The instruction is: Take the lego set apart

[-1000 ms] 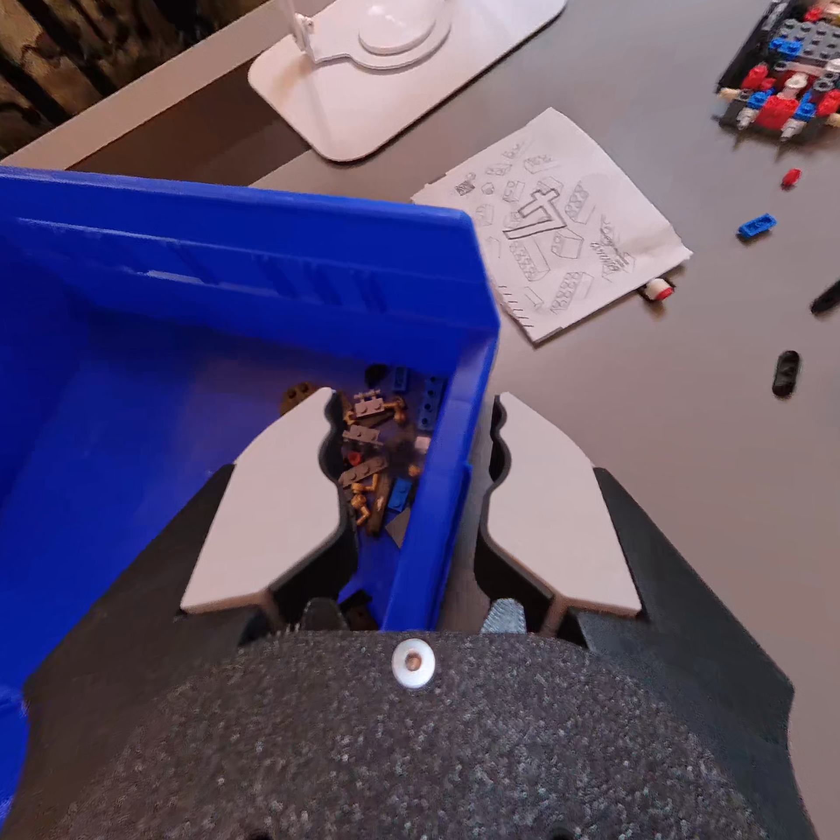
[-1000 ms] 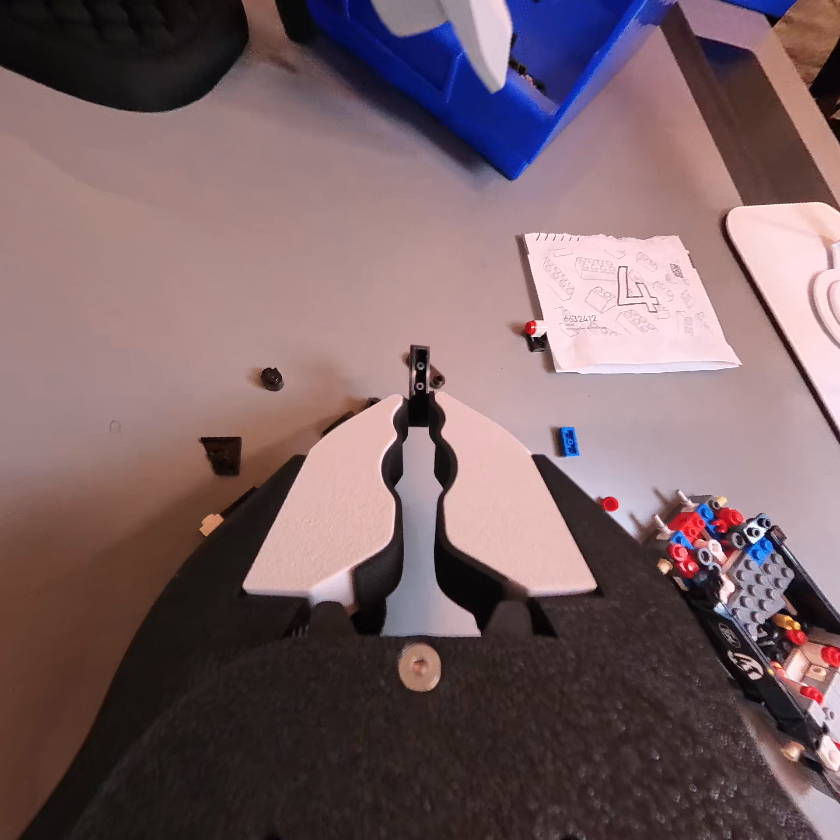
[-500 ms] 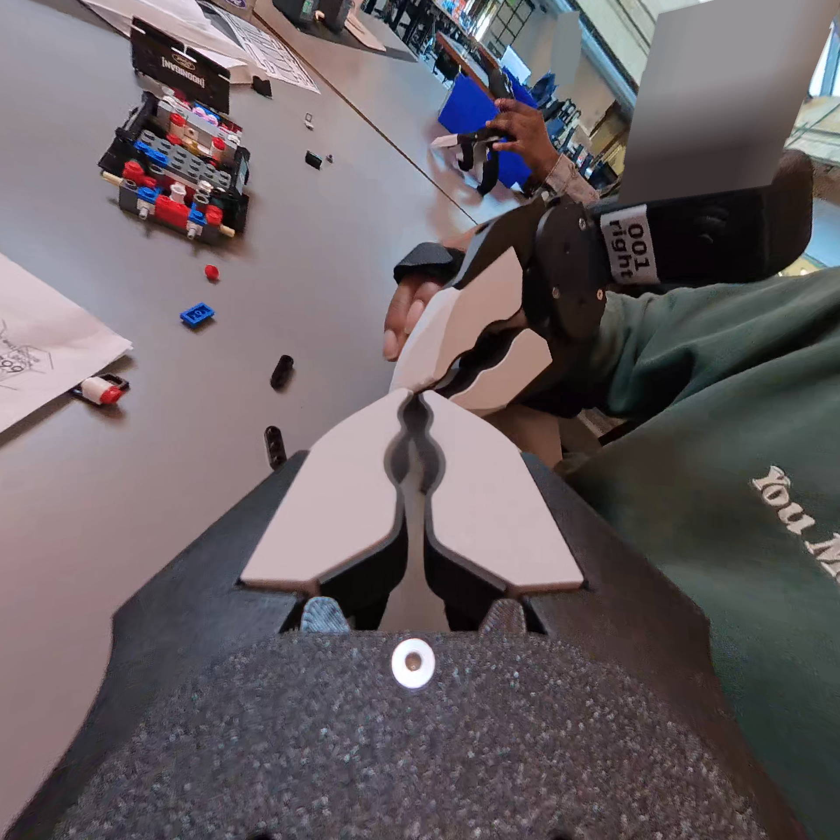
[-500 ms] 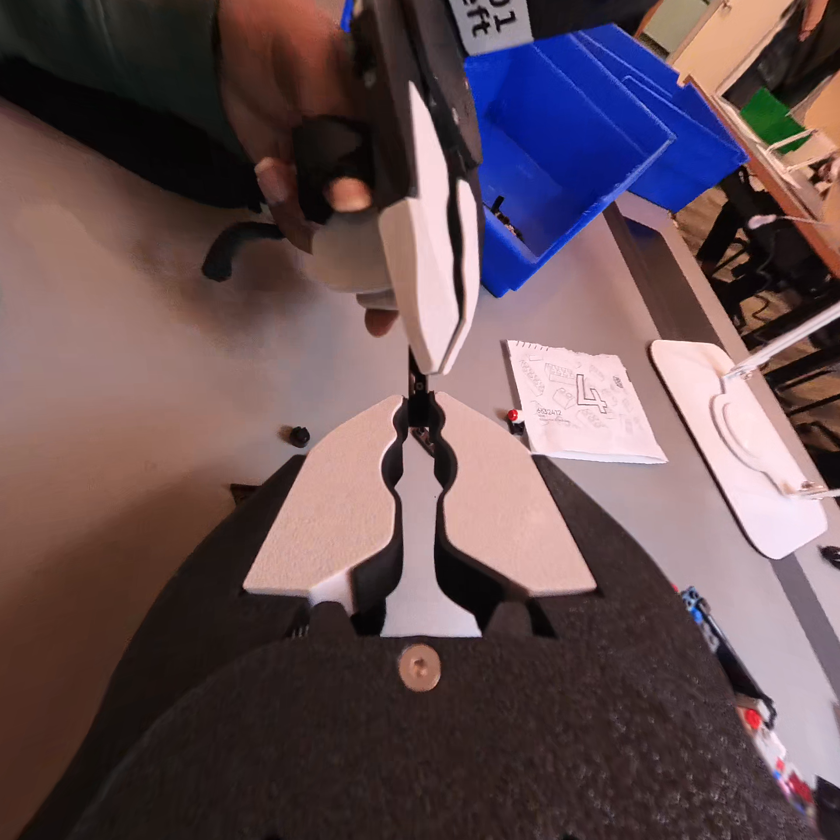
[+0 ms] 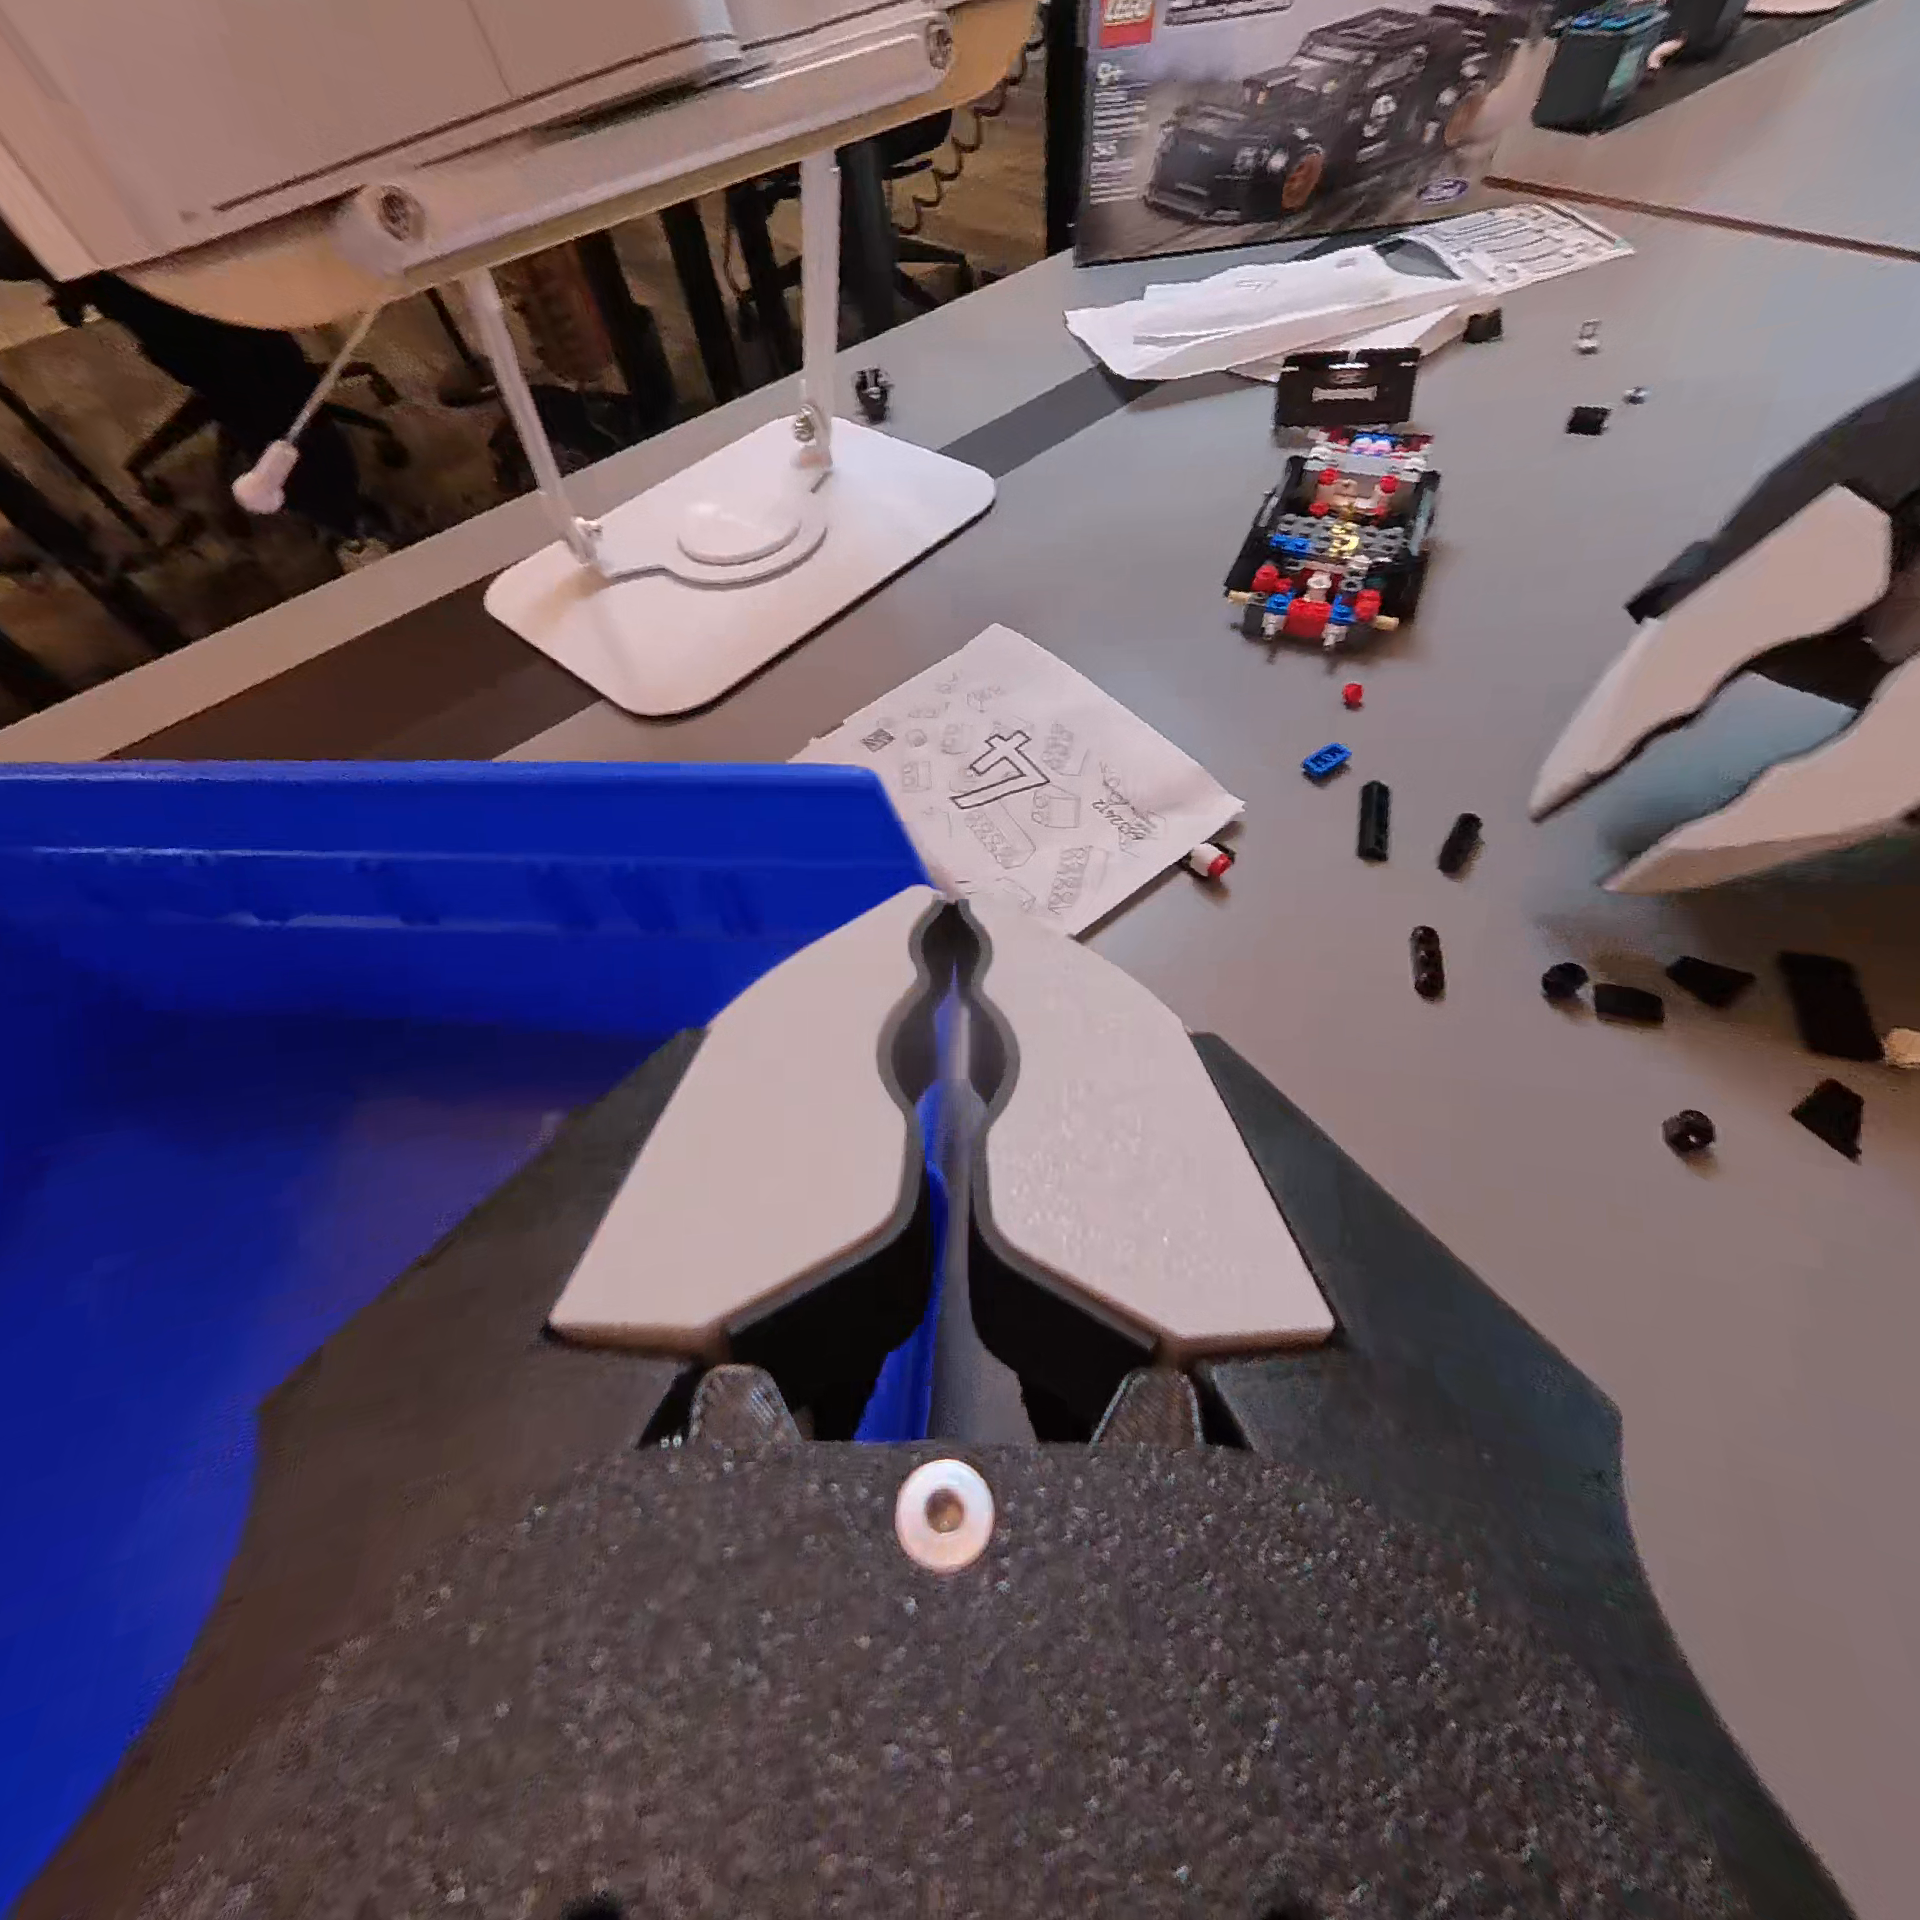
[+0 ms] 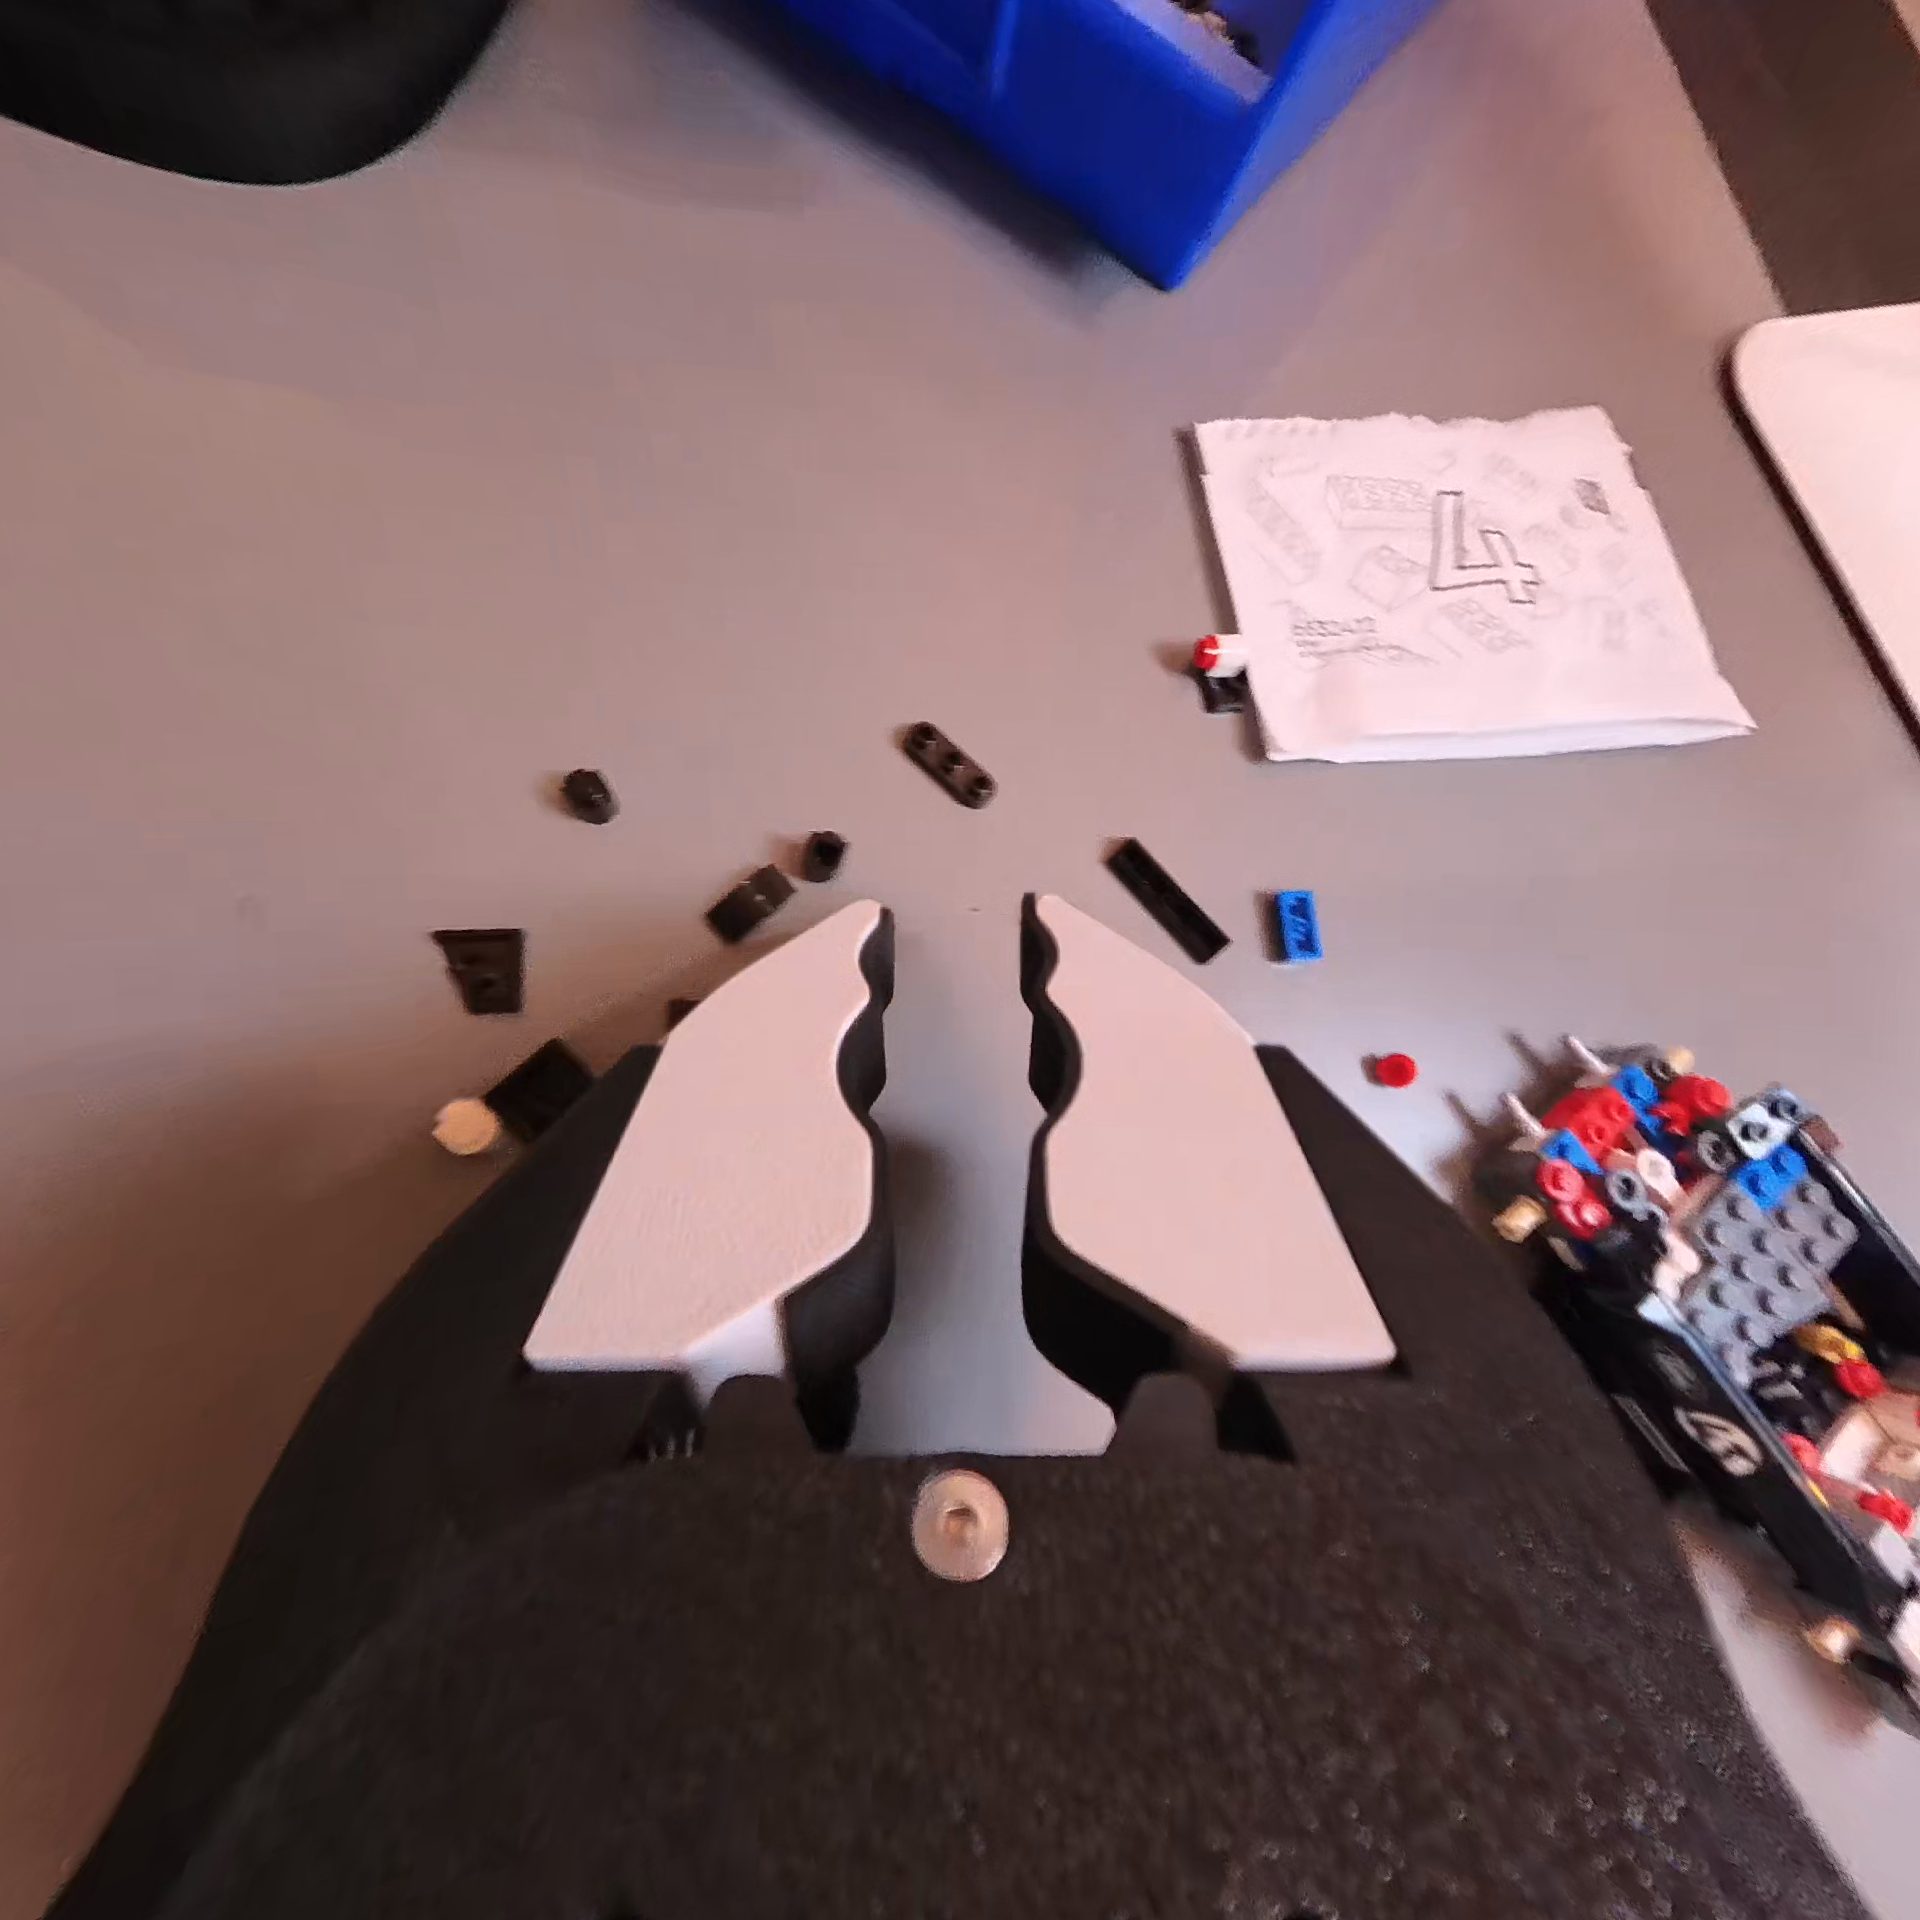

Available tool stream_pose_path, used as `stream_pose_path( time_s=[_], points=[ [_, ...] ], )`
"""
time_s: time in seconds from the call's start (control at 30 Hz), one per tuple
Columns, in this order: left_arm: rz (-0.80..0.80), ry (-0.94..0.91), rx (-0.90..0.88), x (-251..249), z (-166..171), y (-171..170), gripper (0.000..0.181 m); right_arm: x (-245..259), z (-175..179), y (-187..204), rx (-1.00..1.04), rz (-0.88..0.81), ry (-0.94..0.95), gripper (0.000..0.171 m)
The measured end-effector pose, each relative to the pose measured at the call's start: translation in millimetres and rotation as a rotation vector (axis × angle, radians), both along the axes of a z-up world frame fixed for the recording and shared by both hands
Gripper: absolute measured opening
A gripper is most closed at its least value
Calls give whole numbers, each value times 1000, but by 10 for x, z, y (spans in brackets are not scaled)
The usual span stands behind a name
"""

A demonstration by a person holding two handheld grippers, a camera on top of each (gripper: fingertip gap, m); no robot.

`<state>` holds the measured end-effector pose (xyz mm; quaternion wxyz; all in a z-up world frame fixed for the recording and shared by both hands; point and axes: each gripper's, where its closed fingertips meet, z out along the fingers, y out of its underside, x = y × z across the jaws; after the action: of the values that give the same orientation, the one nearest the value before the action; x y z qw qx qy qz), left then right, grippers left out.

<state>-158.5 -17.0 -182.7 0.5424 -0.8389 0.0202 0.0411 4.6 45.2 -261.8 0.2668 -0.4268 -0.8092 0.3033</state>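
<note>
The partly stripped lego car (image 5: 1335, 551) stands on the grey table, and it shows at the right edge of the right wrist view (image 6: 1766, 1268). My left gripper (image 5: 951, 914) is shut, its tips over the right wall of the blue bin (image 5: 416, 935); I see nothing between the pads. My right gripper (image 6: 956, 909) is open and empty, low over the table among loose black pieces. A black beam with three holes (image 6: 945, 764) lies just beyond its tips. The right gripper also shows open in the left wrist view (image 5: 1574, 847).
A white paper bag (image 5: 1029, 790) lies beside the bin. A white lamp base (image 5: 748, 561) and the set's box (image 5: 1288, 114) stand farther back. A small blue plate (image 6: 1294, 925), a red stud (image 6: 1392, 1068) and a long black plate (image 6: 1166, 899) lie near the right fingers. My right fingertips sit around 20 centimeters from my left ones. From the right gripper's tips to the long black plate (image 6: 1166, 899) is close to 5 centimeters.
My right gripper opened; the black piece it pinched is out of its grasp. My left gripper closed, met the right gripper's tips, then swung back over the bin, still shut.
</note>
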Motion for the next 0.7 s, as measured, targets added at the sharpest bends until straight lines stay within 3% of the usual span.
stream_pose_path(
  time_s=[0.13, 0.2, 0.47, 0.7],
  points=[
    [-132, -39, 7, 325, -55, 98, 0, -104, -28, 194, 34, -52, 20, 24],
    [-187, -81, 7, 482, -88, 142, 10, -164, -112, 281, 60, -42, -27, 31],
    [-291, -68, 22, 705, -173, 173, 0, -286, -240, 295, 33, 91, -248, 45],
    [-385, 20, -27, 879, -373, 204, 0, -207, -256, 311, -48, 72, -298, 18]
  ],
)
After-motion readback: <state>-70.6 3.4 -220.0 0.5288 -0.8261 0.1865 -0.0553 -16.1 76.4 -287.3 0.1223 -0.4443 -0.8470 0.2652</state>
